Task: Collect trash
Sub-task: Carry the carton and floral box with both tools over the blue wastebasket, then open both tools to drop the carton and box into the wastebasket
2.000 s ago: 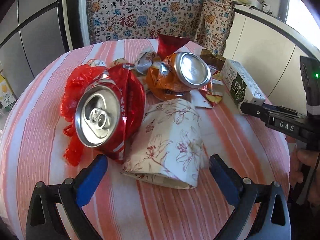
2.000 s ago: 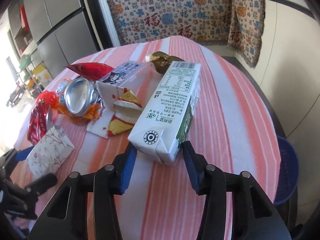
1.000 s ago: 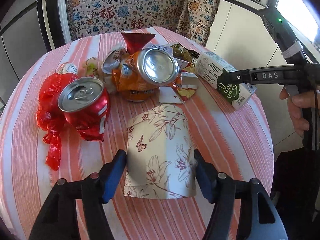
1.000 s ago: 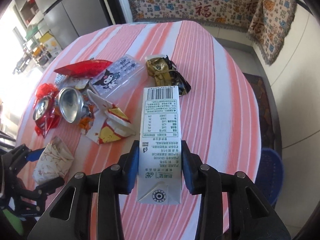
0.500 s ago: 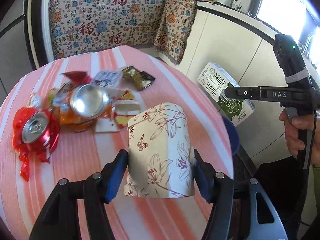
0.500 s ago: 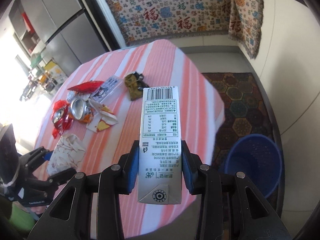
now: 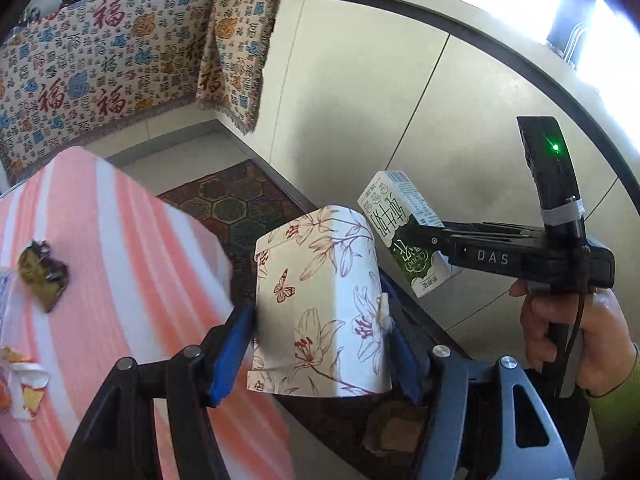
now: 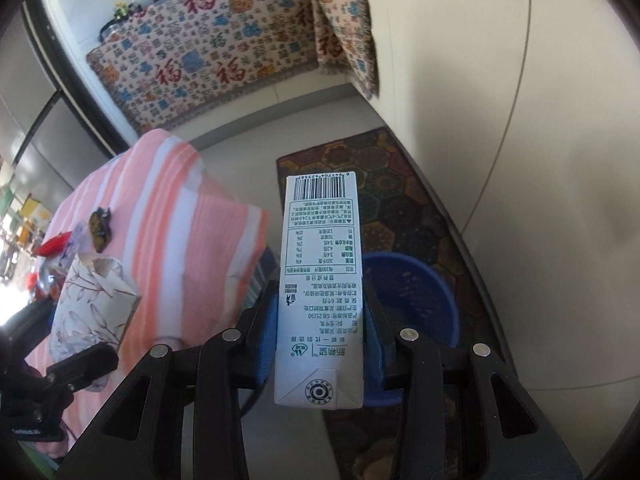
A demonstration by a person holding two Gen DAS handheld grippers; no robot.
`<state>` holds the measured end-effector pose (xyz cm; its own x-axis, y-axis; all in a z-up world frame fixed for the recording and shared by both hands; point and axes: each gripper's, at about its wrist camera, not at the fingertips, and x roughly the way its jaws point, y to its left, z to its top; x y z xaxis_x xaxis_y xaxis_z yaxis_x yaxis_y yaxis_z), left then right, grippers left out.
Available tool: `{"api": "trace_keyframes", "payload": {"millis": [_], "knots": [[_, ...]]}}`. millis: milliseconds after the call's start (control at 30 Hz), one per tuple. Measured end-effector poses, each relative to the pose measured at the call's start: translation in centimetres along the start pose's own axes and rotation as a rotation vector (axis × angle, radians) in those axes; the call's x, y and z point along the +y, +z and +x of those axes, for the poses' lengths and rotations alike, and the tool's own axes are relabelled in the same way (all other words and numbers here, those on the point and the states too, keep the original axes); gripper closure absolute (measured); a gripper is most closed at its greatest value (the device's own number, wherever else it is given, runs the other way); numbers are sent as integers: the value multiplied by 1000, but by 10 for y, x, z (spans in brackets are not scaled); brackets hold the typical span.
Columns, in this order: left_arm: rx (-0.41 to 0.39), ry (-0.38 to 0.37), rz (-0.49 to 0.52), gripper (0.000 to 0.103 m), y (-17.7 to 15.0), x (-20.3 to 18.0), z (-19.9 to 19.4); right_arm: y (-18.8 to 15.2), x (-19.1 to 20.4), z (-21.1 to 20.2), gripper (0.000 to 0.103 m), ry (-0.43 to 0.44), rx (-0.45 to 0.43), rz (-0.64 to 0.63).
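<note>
My left gripper [image 7: 320, 344] is shut on a flattened floral paper cup [image 7: 320, 304] and holds it in the air past the table's right edge. The cup also shows in the right wrist view [image 8: 94, 304]. My right gripper [image 8: 320, 332] is shut on a white and green milk carton [image 8: 320, 280], held above a blue bin [image 8: 412, 300] on the floor. The carton shows in the left wrist view [image 7: 404, 232], just right of the cup. The bin is hidden behind the cup in the left wrist view.
The round table with a pink striped cloth [image 7: 120, 260] lies to the left, with a brown wrapper [image 7: 42, 276] and more wrappers [image 7: 20, 384] on it. A dark patterned rug [image 8: 372, 184] covers the floor by the white cabinet [image 7: 380, 100].
Both grippers have swung right, off the table, with the cup and carton still held. The carton now hangs over the blue bin.
</note>
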<state>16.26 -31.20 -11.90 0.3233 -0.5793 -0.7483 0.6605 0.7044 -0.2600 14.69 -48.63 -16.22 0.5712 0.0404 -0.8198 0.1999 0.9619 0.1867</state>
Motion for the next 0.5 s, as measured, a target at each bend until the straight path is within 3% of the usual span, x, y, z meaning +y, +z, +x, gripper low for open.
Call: {"api": "trace_keyframes", "payload": {"millis": [233,500], "knots": [[64,-34,0,36,20,-33,82,4,-50,29,64,-17,46,73],[115,-17,45,32,17,-54,138,0,-82,42,63,3,40,129]]}}
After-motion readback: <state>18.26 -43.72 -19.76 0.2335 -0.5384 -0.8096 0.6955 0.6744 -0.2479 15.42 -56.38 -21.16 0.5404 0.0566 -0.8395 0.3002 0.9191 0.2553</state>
